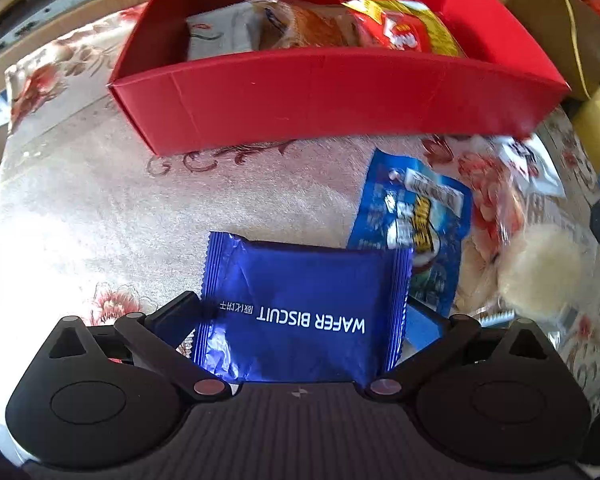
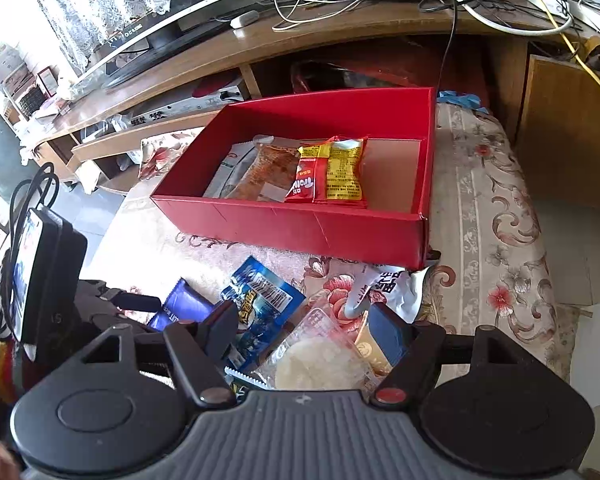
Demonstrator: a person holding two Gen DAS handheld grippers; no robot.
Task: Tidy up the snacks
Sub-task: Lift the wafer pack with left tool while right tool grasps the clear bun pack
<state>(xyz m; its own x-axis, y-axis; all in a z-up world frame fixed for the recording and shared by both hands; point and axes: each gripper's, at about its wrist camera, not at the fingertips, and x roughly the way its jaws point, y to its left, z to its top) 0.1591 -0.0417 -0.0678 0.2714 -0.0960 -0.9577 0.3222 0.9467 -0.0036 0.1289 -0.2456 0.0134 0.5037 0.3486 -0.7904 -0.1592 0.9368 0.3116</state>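
My left gripper (image 1: pixel 300 312) is shut on a dark blue wafer biscuit pack (image 1: pixel 300 300), held near the flowered cloth (image 1: pixel 100 220). The pack also shows in the right wrist view (image 2: pixel 182 306). A red box (image 1: pixel 340 100) stands ahead, holding a brown snack pack (image 1: pixel 304 26), a red-yellow pack (image 1: pixel 408 28) and a pale pack (image 1: pixel 220 36). My right gripper (image 2: pixel 300 332) is open above a clear pack with a white cake (image 2: pixel 320 364). A light blue snack bag (image 2: pixel 260 312) and a white bag (image 2: pixel 388 288) lie by it.
The red box (image 2: pixel 300 224) sits at the middle of the cloth-covered table. A wooden TV stand (image 2: pixel 260 44) with cables stands behind it. The table's right edge drops to a tiled floor (image 2: pixel 592 344). The left gripper's body (image 2: pixel 48 272) is at the left.
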